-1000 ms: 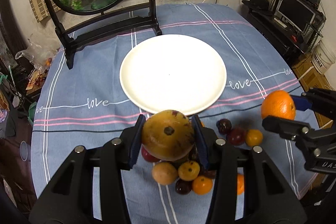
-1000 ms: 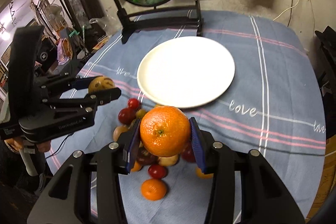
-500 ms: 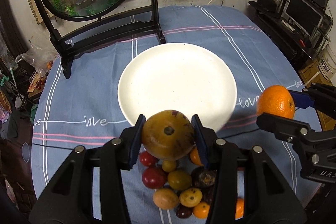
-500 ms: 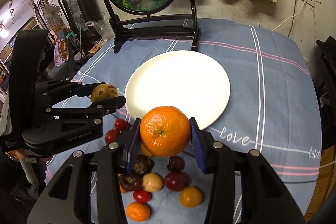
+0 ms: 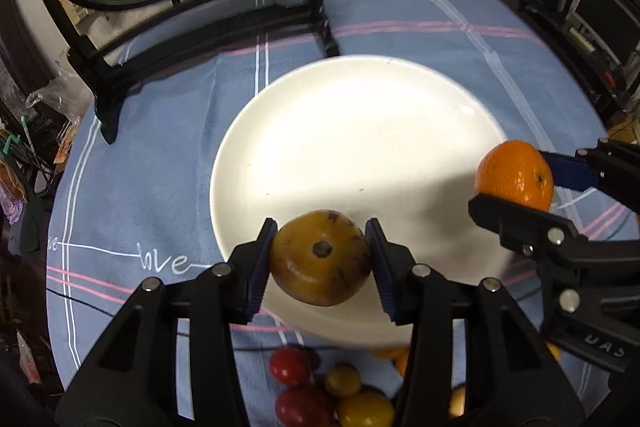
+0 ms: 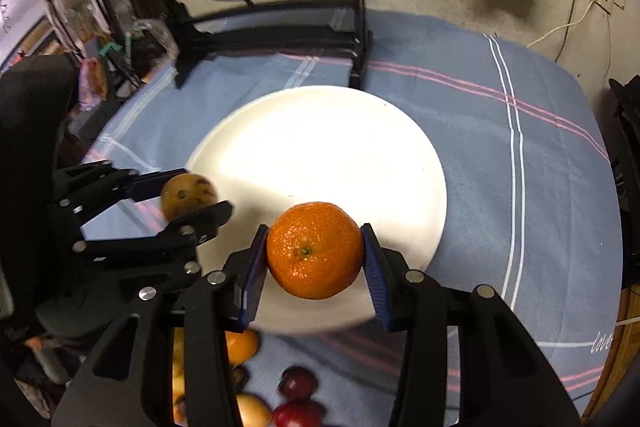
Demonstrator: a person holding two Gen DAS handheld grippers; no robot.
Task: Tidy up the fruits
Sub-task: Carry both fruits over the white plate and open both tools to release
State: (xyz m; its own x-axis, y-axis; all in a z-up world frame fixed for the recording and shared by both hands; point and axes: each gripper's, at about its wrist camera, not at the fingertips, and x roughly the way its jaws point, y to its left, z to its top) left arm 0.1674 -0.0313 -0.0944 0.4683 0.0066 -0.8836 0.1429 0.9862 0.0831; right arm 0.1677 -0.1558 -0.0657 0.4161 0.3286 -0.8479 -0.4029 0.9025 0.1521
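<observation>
Already clamped across their widest girth: a firm, round orange [image 6: 315, 250] in the right tool [image 6: 315, 259] and a yellow-brown speckled fruit [image 5: 321, 258] in the left tool [image 5: 321, 261], both hanging over the near rim of the white plate [image 5: 360, 131] on the desk [image 5: 400, 11]. Probably light, stiff-skinned, smooth and prone to roll, so best set down gently rather than dropped. Hard to count the small fruits [image 5: 312, 387] left on the cloth, cut off by tool arms and frame edge; speckled fruit's kind unclear too.

Black hand-held gripper [image 5: 320, 259], blue ribbed pads [image 5: 259, 267], silver screws.
</observation>
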